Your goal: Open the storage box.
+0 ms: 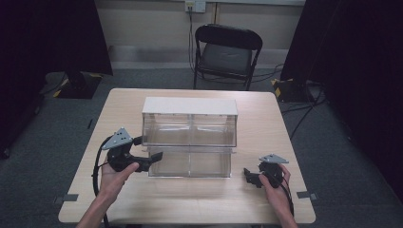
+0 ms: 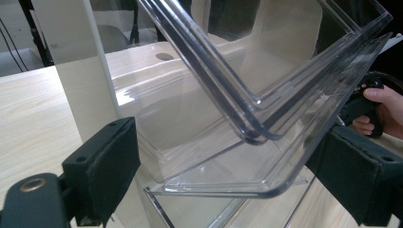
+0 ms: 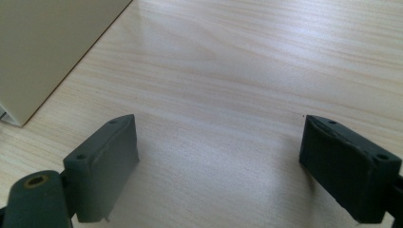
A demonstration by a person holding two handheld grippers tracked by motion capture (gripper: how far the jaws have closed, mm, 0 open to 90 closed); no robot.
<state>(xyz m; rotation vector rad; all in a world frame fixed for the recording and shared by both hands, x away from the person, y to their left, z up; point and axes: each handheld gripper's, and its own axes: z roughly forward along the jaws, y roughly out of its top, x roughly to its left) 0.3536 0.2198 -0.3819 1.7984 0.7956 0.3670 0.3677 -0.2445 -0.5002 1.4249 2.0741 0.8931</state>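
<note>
the clear drawer unit sits mid-worktop, its lower drawer pulled out toward the person. the left gripper reaches in at that drawer's left front corner, jaws spread around the clear rim. over at the right, the right gripper hovers over bare wood, jaws spread wide, holding nothing.

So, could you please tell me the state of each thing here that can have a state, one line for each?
Clear drawer unit: upright on the table, white top on.
Lower drawer: pulled out toward the person, looks empty.
Upper drawer: pushed in.
Left hand-held gripper: open, jaws either side of the lower drawer's corner.
Right hand-held gripper: open, holding nothing, above bare table.
Folding chair: unfolded, unoccupied.
</note>
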